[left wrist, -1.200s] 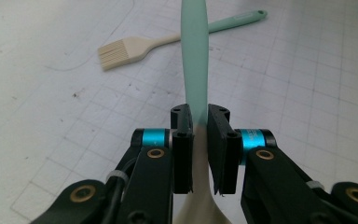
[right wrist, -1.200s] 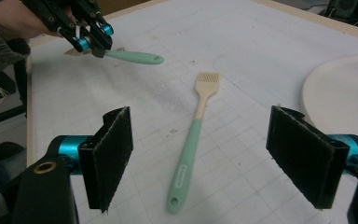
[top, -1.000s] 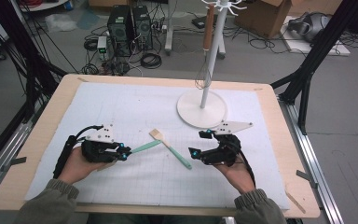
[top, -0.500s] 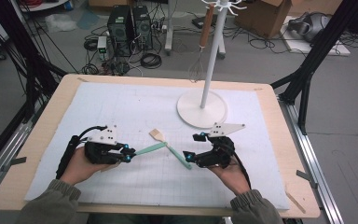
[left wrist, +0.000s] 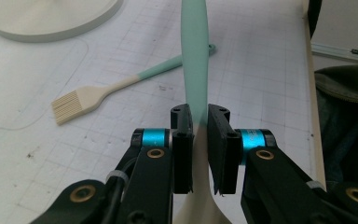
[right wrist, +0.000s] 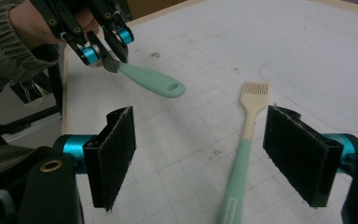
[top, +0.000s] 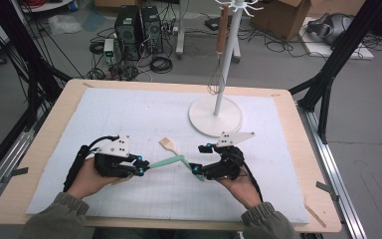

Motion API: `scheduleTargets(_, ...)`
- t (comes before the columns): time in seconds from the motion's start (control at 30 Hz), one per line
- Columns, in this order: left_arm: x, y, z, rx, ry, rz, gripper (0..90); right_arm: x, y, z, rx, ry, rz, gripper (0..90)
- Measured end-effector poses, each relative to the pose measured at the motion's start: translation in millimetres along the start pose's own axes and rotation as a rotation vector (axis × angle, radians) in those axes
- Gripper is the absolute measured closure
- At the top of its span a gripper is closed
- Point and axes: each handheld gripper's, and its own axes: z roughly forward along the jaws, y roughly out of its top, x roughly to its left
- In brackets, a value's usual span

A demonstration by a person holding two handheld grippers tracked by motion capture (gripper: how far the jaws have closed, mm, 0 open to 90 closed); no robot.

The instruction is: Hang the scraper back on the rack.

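Left gripper (top: 140,167) is clamped on a mint spatula (top: 168,162), held off the table near its front edge. Right gripper (right wrist: 200,158), jaws wide but just closing, straddles the pastry brush (right wrist: 246,140) without pressing it. Brush handle should be centred between pads: smooth, slim, mint-and-cream, flat bristles.

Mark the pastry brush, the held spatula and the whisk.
pastry brush (right wrist: 255,93), right gripper view, on its bristle head.
spatula (left wrist: 194,51), left gripper view, on its mint handle.
whisk (top: 215,79), high view, on its wire loops.
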Motion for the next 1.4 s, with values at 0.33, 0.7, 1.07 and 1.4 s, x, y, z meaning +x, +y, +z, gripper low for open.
scheduleTargets(0.33,-4.1,3.9,6.7,-0.002,-0.022,0.014,80.2,2.8,0.6,6.1,0.014,0.055,-0.01,32.7)
scheduleTargets(0.7,-4.9,6.3,11.0,-0.013,-0.046,0.024,80.2,8.3,1.7,20.6,0.044,0.137,-0.047,47.1)
scheduleTargets(1.07,-5.5,6.6,12.5,-0.011,-0.062,0.031,80.2,7.3,1.9,27.8,0.038,0.203,-0.032,65.2)
scheduleTargets(1.4,-5.8,5.8,14.6,-0.007,-0.066,0.04,80.0,1.3,1.7,26.5,-0.022,0.312,0.046,74.5)
